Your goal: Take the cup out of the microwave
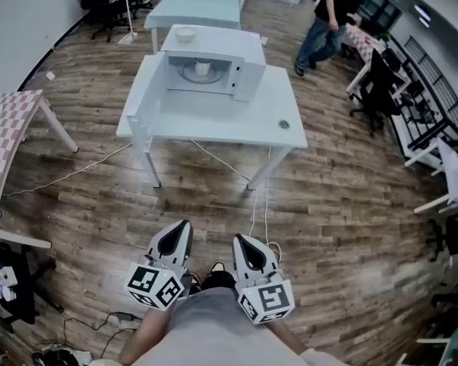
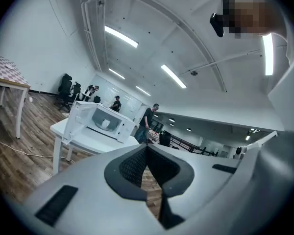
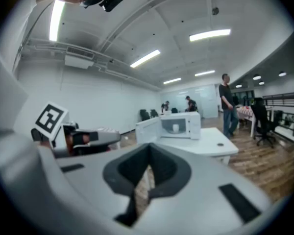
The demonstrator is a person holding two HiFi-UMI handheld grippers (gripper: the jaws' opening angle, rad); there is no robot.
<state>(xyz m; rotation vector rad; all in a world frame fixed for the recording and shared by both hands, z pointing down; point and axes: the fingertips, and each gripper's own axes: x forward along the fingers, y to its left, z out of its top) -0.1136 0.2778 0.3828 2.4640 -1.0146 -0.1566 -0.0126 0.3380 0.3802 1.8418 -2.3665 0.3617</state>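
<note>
Wood-plank flooring (image 1: 343, 204) runs through an open office, and a smooth white table (image 1: 214, 124) stands well ahead at 12 o'clock, carrying a boxy white microwave (image 1: 217, 46). Its door (image 1: 147, 91) is swung wide toward 9 o'clock. The cup (image 1: 202, 69), small, pale and cylindrical, sits upright on the round turntable inside. A shallow white bowl (image 1: 185, 33) rests on the microwave's roof. The left gripper (image 1: 185, 226) and right gripper (image 1: 239, 239) are held low at 6 o'clock, close to the person's body and well apart from the table. Each has its dark ribbed jaws pressed together on nothing. The task looks barely begun, at the approach stage. The next move calls for walking up to the table, spreading one gripper's jaws, and reaching through the doorway to close on the cup's probably hard, slick wall without tipping it.
</note>
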